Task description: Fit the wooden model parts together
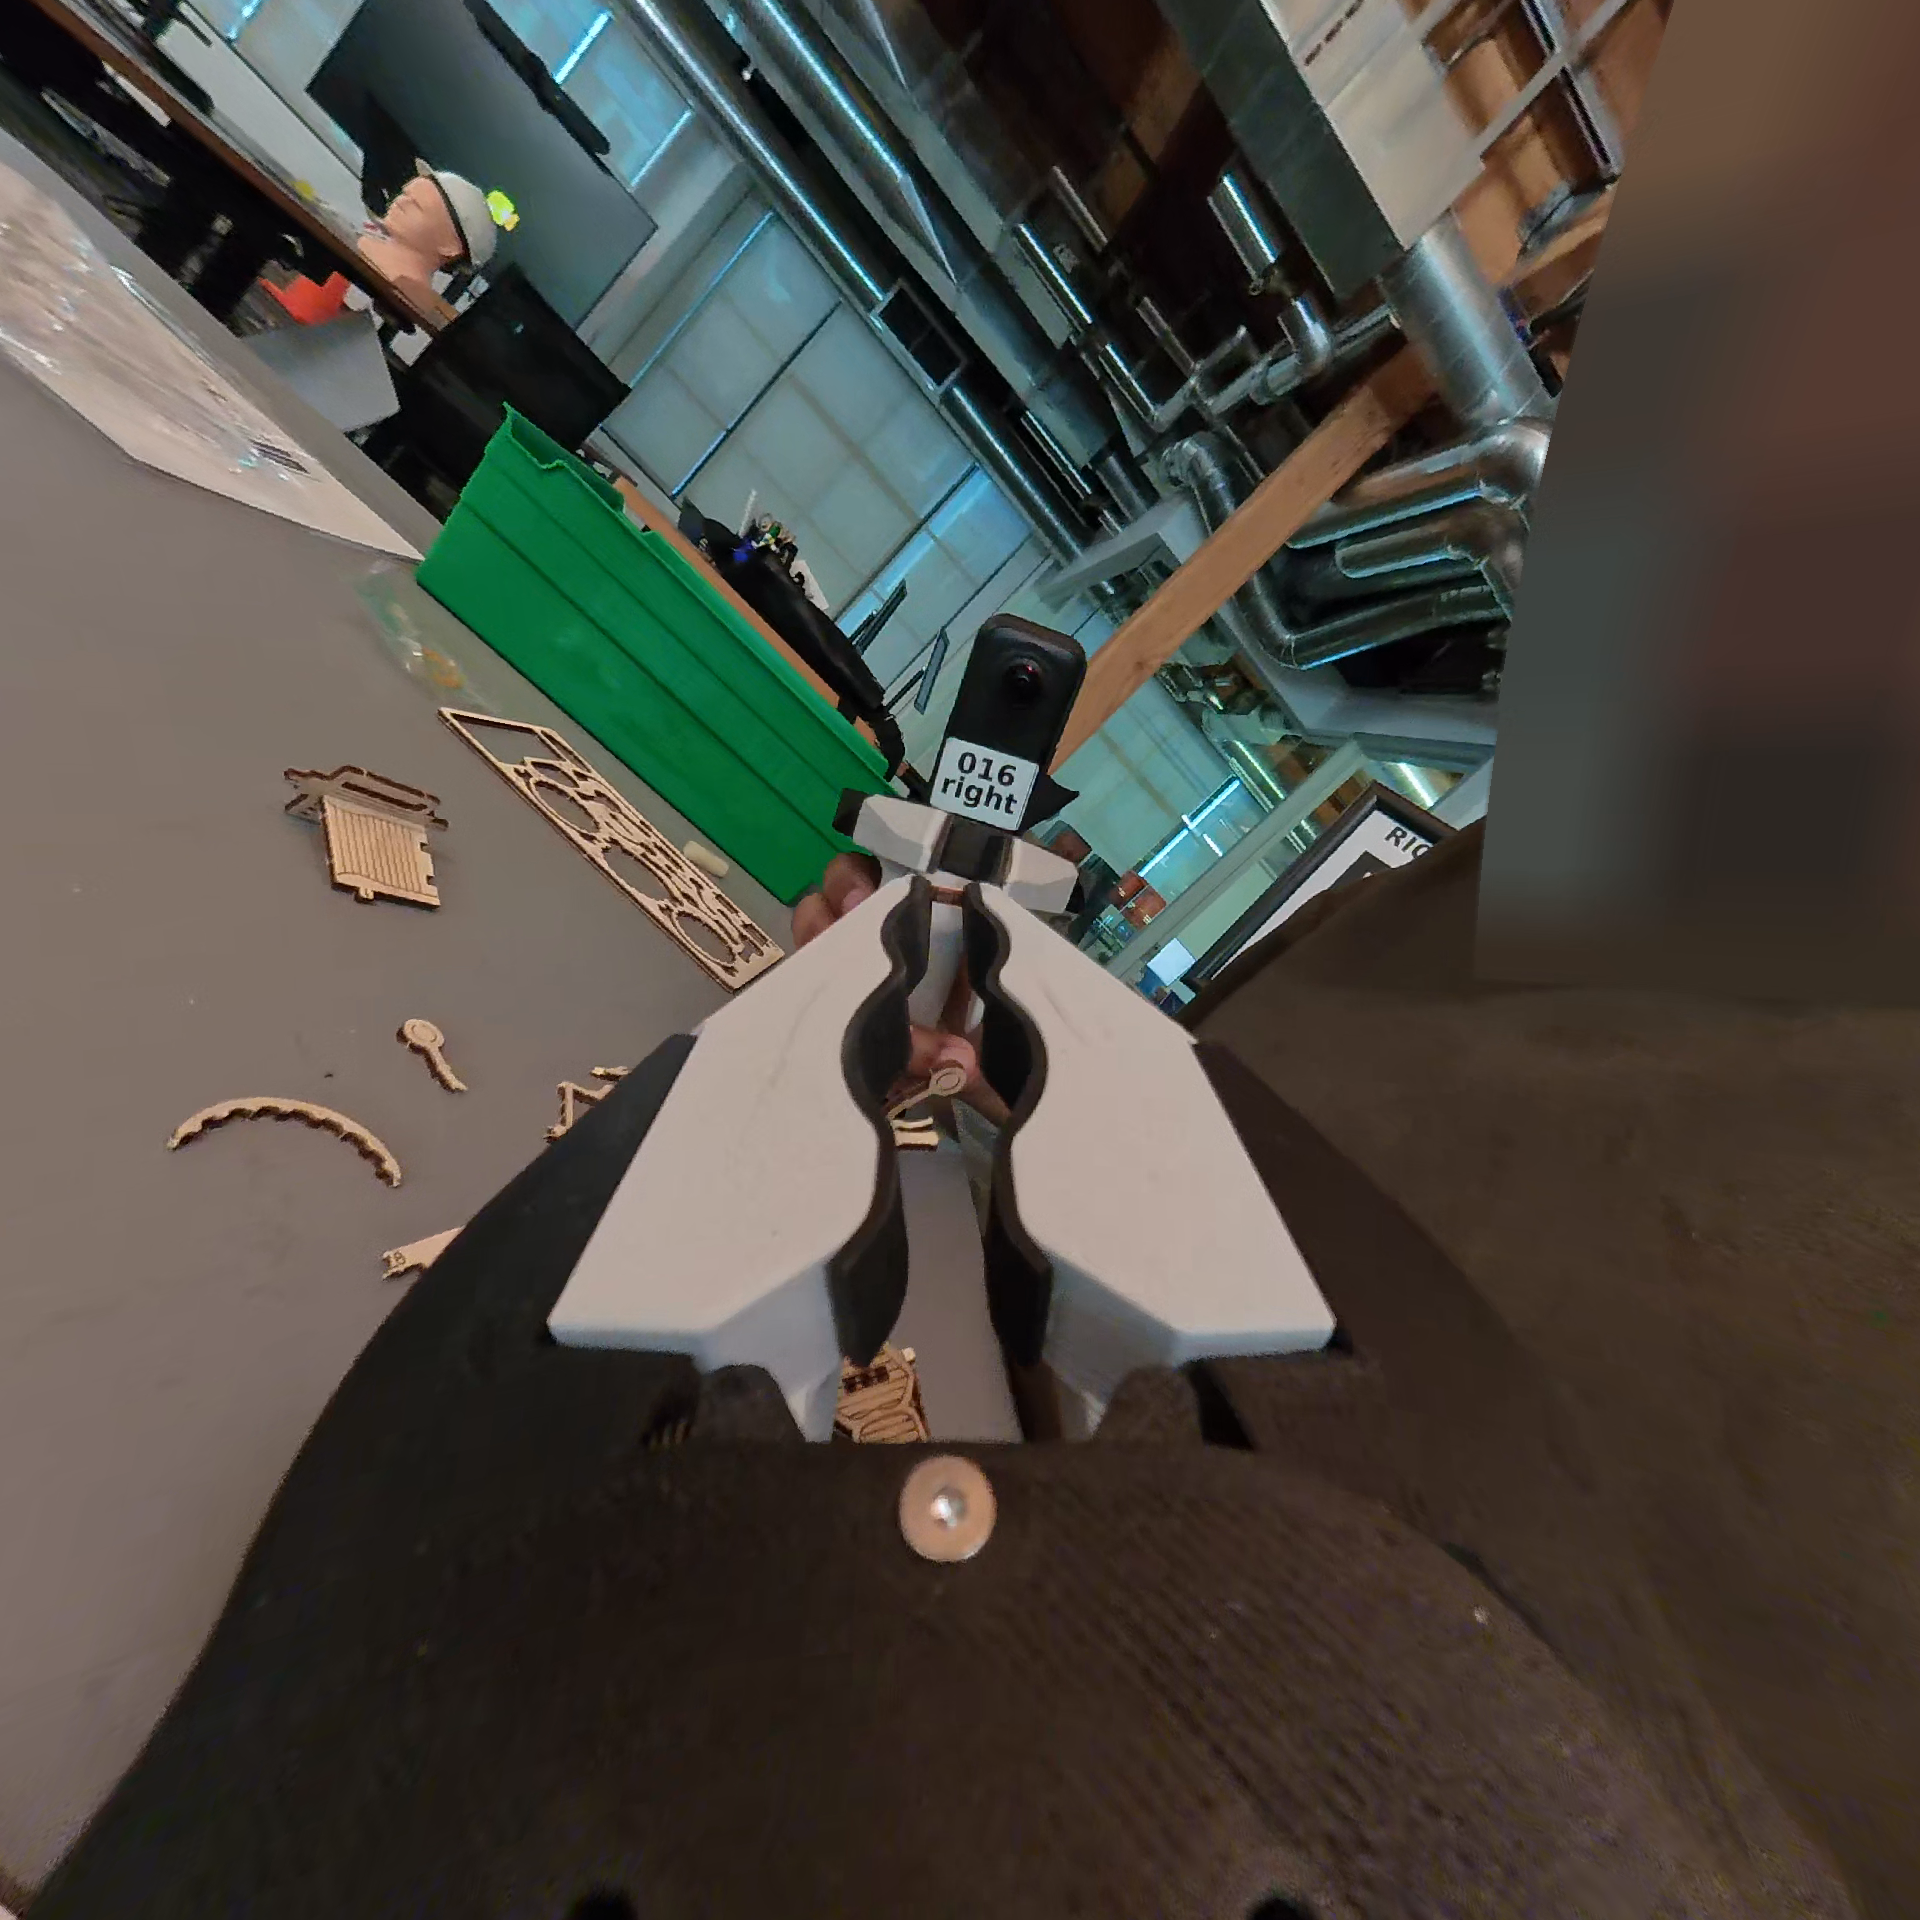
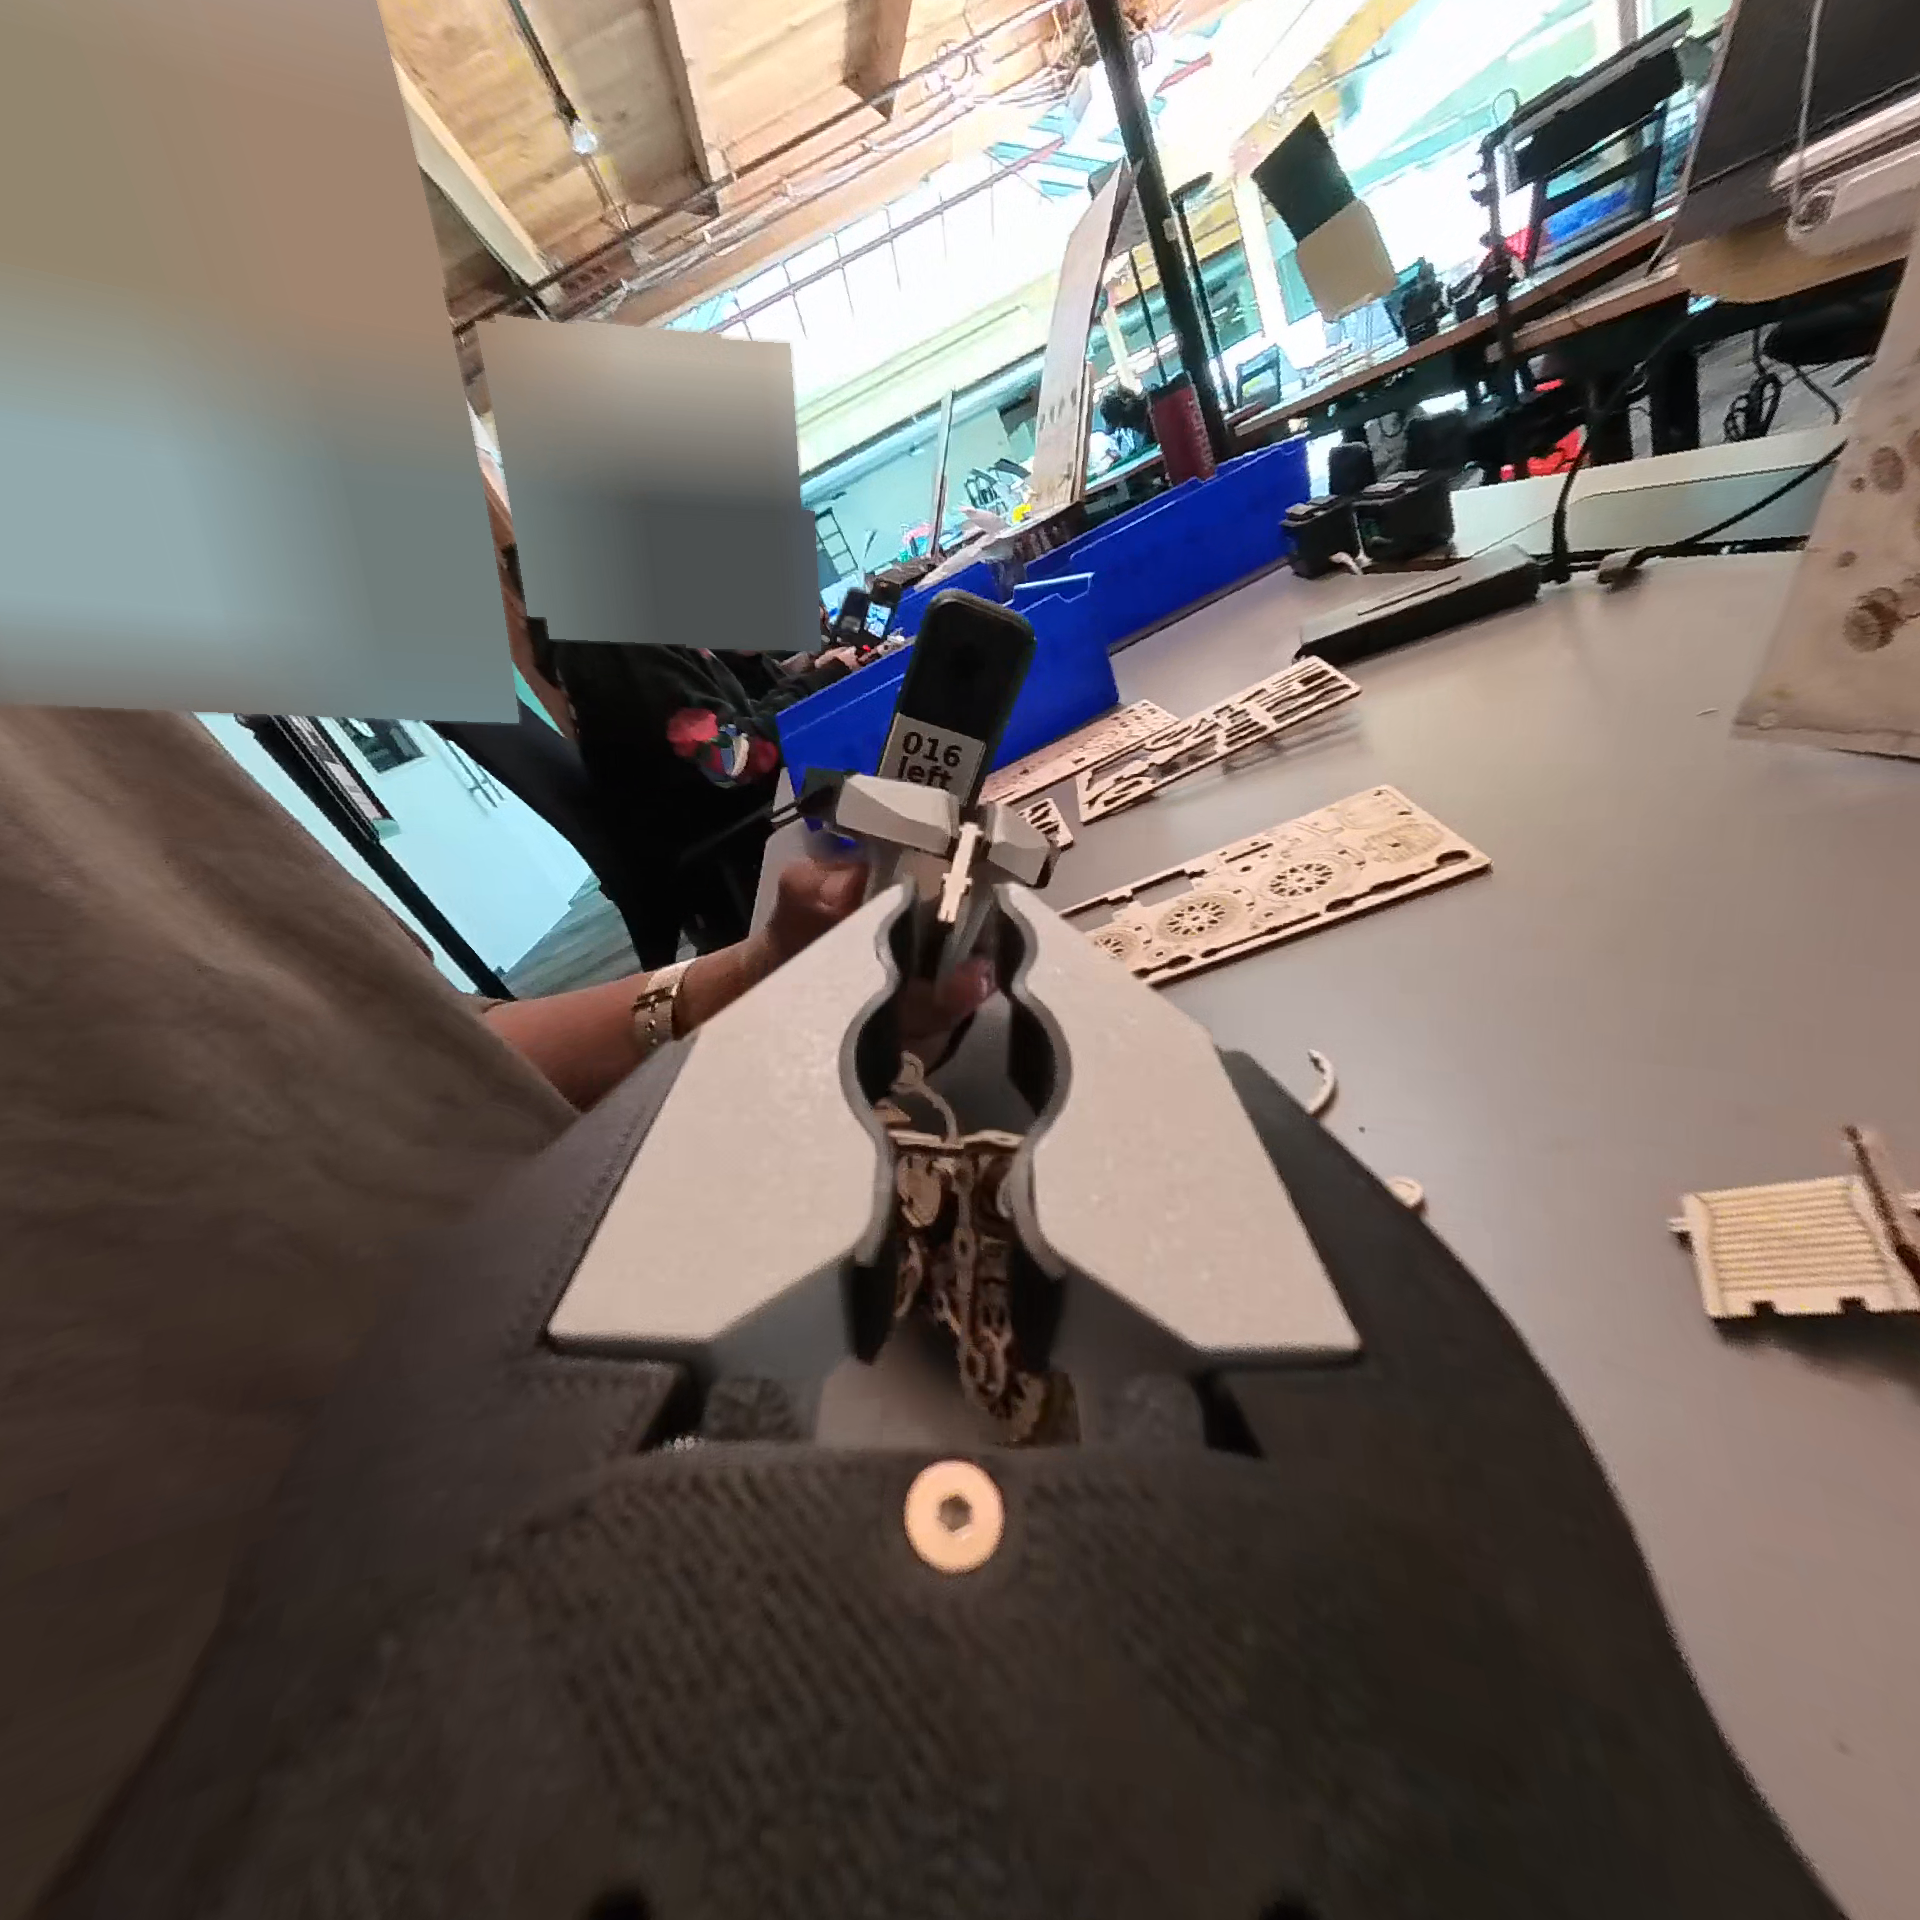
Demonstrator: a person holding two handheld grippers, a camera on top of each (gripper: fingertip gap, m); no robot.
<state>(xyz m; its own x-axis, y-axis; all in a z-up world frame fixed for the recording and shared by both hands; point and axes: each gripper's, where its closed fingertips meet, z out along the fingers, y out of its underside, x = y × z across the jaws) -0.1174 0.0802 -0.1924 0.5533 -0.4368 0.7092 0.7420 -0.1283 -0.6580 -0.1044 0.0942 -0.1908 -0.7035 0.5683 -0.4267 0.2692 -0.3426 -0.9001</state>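
My two grippers face each other tip to tip above the grey table [image 1: 156, 935]. My left gripper [image 1: 940, 894] is shut on a thin flat wooden part, which the right wrist view shows edge-on [image 2: 959, 873] between that gripper's grey fingers. My right gripper [image 2: 956, 909] is shut on a wooden model assembly [image 2: 940, 1226] with gear-like cut-outs that fills the gap between its pads. In the left wrist view the right gripper [image 1: 966, 862] stands just beyond my fingertips, and a small round-ended wooden lever [image 1: 940, 1086] shows in the gap.
On the table lie a green bin [image 1: 644, 644], a punched-out wooden sheet [image 1: 613, 831], a slatted panel [image 1: 379, 842] [image 2: 1797, 1247], a curved toothed strip [image 1: 291, 1127] and a key-shaped piece [image 1: 431, 1049]. Blue bins [image 2: 1039, 623] and uncut wooden sheets [image 2: 1288, 883] lie to the right. Less than 4 cm separates the two grippers' tips.
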